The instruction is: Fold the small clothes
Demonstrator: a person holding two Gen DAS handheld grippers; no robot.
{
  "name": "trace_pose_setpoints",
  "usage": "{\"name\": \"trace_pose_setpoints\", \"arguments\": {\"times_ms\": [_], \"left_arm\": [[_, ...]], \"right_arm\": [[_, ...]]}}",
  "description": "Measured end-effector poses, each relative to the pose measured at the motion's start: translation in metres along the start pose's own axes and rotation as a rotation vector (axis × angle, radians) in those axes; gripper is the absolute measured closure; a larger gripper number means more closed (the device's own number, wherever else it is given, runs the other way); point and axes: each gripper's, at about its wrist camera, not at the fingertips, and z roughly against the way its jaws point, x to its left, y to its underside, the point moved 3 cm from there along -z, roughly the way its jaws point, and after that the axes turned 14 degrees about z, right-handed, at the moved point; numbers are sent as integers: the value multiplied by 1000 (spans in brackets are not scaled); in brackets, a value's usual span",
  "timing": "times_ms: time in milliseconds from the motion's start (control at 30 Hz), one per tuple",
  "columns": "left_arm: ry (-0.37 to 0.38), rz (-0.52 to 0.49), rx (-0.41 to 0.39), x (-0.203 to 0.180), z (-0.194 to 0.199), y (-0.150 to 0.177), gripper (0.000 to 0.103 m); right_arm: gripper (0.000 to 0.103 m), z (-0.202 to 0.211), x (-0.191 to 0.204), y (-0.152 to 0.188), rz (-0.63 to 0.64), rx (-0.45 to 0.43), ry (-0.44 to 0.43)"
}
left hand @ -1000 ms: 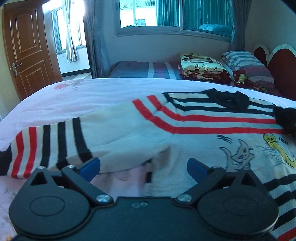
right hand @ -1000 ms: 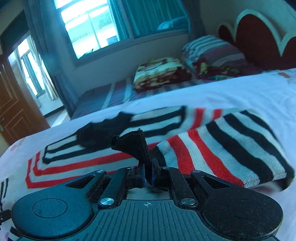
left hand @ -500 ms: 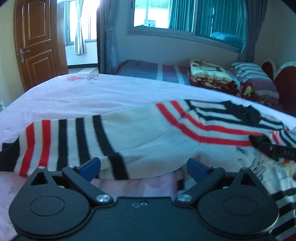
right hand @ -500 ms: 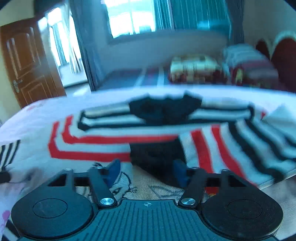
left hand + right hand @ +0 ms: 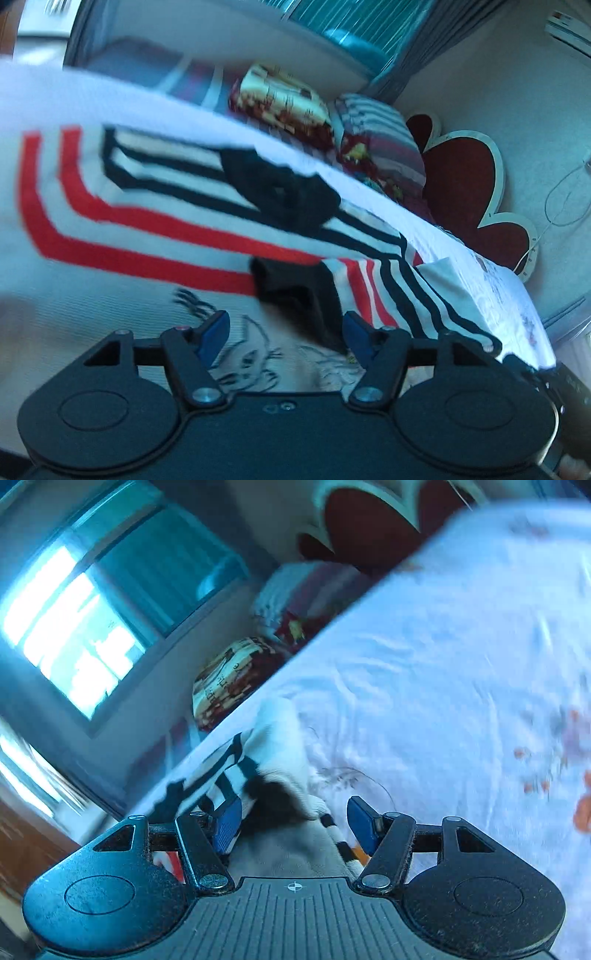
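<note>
Sweater flat on bed, both grippers spread and empty

Sweater (image 5: 155,236) lies spread on the white bed sheet (image 5: 443,657); cream knit with red and black stripes, black collar (image 5: 280,195) near the middle of the left wrist view; a striped sleeve (image 5: 391,291) is folded in over the body, its black cuff (image 5: 299,291) resting on the chest above line-drawn cats (image 5: 251,362). Left gripper (image 5: 286,334) hovers low over the cat print; blue fingers (image 5: 214,330) wide apart, nothing between them, the right-hand one just beside the cuff edge. Right gripper (image 5: 293,821) sits over the sweater's edge where the knit meets the sheet; blue fingers (image 5: 227,823) parted wide, fabric lying in the gap but not pinched. Folded blanket (image 5: 280,99), striped pillow (image 5: 373,136) and red headboard (image 5: 461,192) lie beyond the bed; both views tilted and motion-blurred.
</note>
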Motion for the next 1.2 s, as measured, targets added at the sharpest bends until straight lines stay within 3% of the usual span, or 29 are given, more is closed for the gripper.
{"name": "trace_pose_setpoints", "arguments": {"times_ms": [67, 133, 200, 233, 333, 500, 633, 800, 833, 867, 900, 1033, 1200], "left_arm": [[-18, -7, -2, -3, -15, -2, 38], [-33, -31, -15, -8, -24, -4, 46], [-59, -54, -7, -11, -33, -7, 84], [-57, -52, 3, -10, -37, -9, 95], [-31, -41, -7, -6, -26, -15, 96], [-91, -107, -105, 8, 8, -26, 96], [-108, -70, -93, 25, 12, -28, 96], [-111, -70, -103, 28, 17, -23, 96], [-109, -70, -105, 31, 19, -22, 96], [-107, -71, -104, 31, 20, -22, 96], [-106, -73, -104, 32, 21, -21, 97], [-137, -121, -100, 29, 19, -18, 97], [-136, -95, -99, 30, 24, -17, 97]], "right_arm": [[40, -4, -24, -5, -141, 24, -73], [40, -7, -41, -8, -241, 33, -121], [40, -14, -48, -8, -304, 34, -158], [40, -14, -50, -6, -326, 34, -176], [40, -19, -50, -7, -370, 45, -222], [40, -21, -44, 1, -407, 103, -301], [40, -42, -47, 10, -464, 157, -330], [41, -46, -50, 4, -457, 148, -324], [50, -46, -48, 1, -432, 145, -321], [89, -45, -46, -1, -394, 150, -309], [96, -45, -43, -3, -350, 158, -292], [97, -45, -34, 0, -170, 178, -162], [97, -39, -24, 1, -70, 166, -124]]}}
